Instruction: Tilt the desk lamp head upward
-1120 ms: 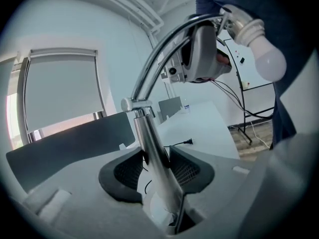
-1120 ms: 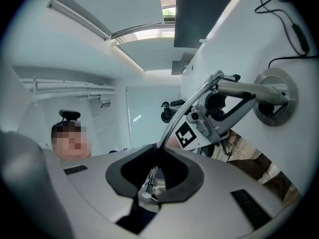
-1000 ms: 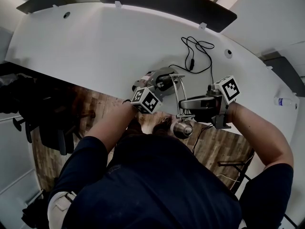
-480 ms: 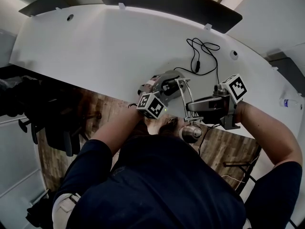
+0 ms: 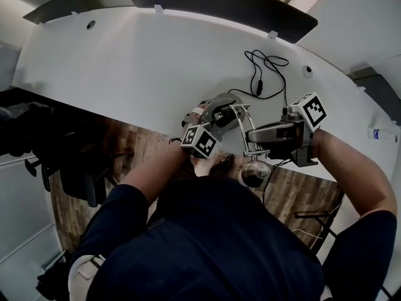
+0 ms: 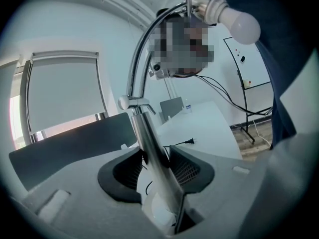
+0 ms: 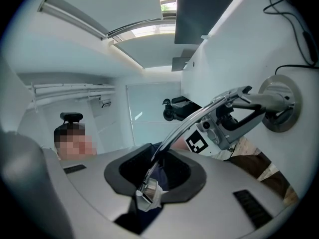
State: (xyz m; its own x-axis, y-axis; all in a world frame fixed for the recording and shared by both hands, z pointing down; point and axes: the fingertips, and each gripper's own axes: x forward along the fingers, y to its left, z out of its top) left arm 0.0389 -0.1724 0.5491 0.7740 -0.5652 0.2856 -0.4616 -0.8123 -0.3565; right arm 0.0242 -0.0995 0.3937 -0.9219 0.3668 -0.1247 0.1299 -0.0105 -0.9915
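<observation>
Desk point(image 5: 125, 61): white and curved, bare across its left half.
Left gripper point(image 5: 217, 114): reaches in from the near edge to the foot of the lamp; in the left gripper view point(image 6: 154, 158) its jaws pinch the lamp pole point(image 6: 145, 133) from both sides, pads pressed on the metal.
Lamp base point(image 5: 224, 100): a round disc that sits on the desk near the front edge, just beyond the left gripper.
Curved arm point(image 5: 240, 125): chrome, arcs from the top of the pole toward the person.
Lamp head point(image 5: 254, 173): at the end of the arm, out past the desk's near edge and over the wooden floor; a white bulb point(image 6: 240, 25) is fitted in it.
Cord point(image 5: 262, 74): black, lies in loose loops on the desk behind the base.
Right gripper point(image 5: 255, 147): comes in from the right, level with the arm; in the right gripper view point(image 7: 155, 169) its jaws are opening, with the curved arm between them just above the head and gaps showing beside it.
</observation>
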